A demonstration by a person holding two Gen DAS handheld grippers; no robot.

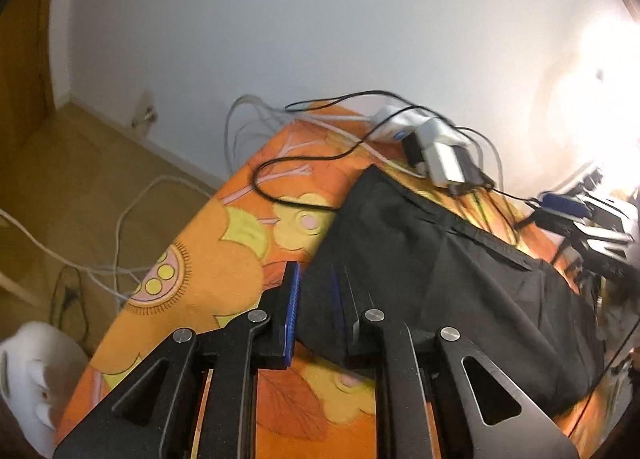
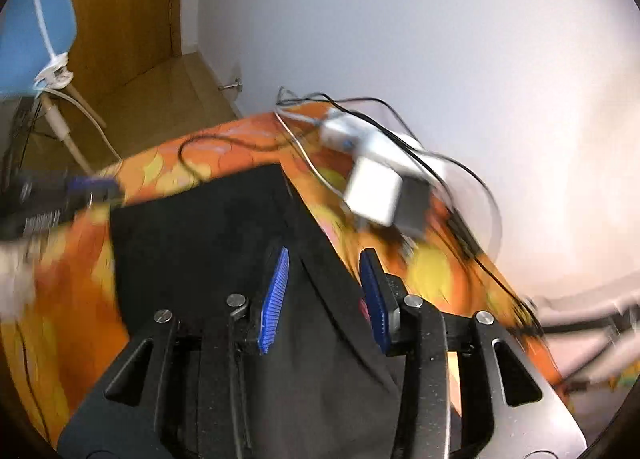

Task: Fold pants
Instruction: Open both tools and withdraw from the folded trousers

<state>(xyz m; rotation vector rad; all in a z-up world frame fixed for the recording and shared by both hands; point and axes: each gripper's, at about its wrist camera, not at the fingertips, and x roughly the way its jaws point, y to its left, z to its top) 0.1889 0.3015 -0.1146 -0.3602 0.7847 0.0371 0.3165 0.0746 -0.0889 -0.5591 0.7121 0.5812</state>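
Observation:
The black pants lie folded into a compact rectangle on an orange flowered ironing board. My left gripper is open, its blue-padded fingers straddling the left edge of the pants, just above the cloth. My right gripper is open over the right edge of the pants, which show in the right wrist view on the same board. Neither gripper holds cloth. The right gripper shows at the right of the left wrist view, and the left gripper at the left of the right wrist view.
A white power strip with plugged adapters and black and white cables sit at the far end of the board, close to the pants. They also show in the right wrist view. A white wall is behind. Wooden floor with cables lies to the left.

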